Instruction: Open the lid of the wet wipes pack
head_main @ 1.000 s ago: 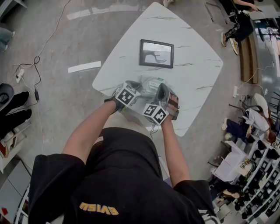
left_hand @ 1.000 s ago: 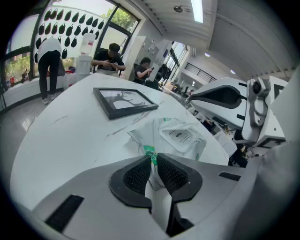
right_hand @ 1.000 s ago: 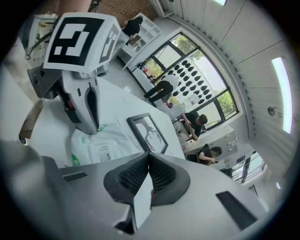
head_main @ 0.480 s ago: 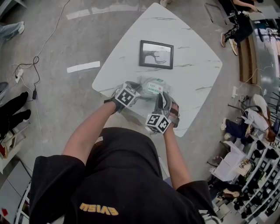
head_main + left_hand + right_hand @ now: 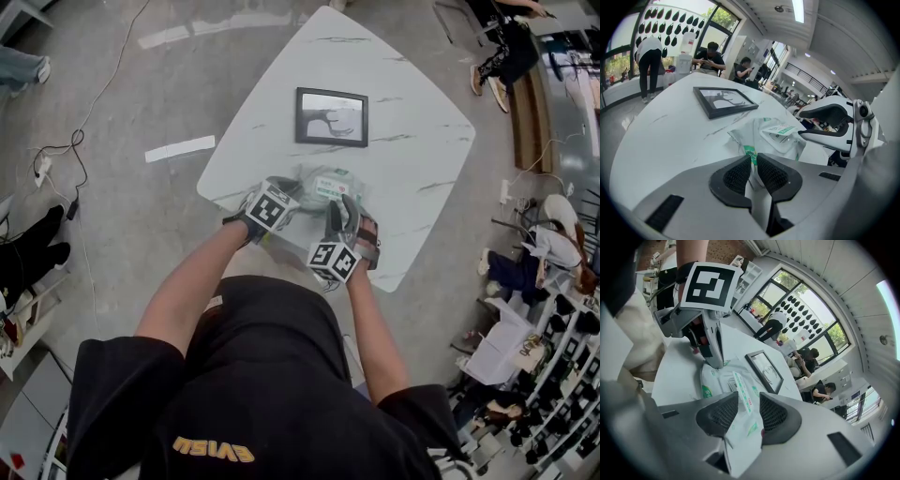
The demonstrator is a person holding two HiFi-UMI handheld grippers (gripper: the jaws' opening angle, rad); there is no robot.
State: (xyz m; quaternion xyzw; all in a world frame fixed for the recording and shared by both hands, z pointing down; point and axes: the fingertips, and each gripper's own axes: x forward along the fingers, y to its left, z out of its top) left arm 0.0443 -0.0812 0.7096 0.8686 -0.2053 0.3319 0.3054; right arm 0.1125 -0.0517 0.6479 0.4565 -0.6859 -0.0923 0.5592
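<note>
Your left gripper clamps the pack by its edge to anchor it. Your right gripper has just been opening, its jaws loose around the raised lid.

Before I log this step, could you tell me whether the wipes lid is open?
Open: the lid flap stands peeled up off the pack.
</note>
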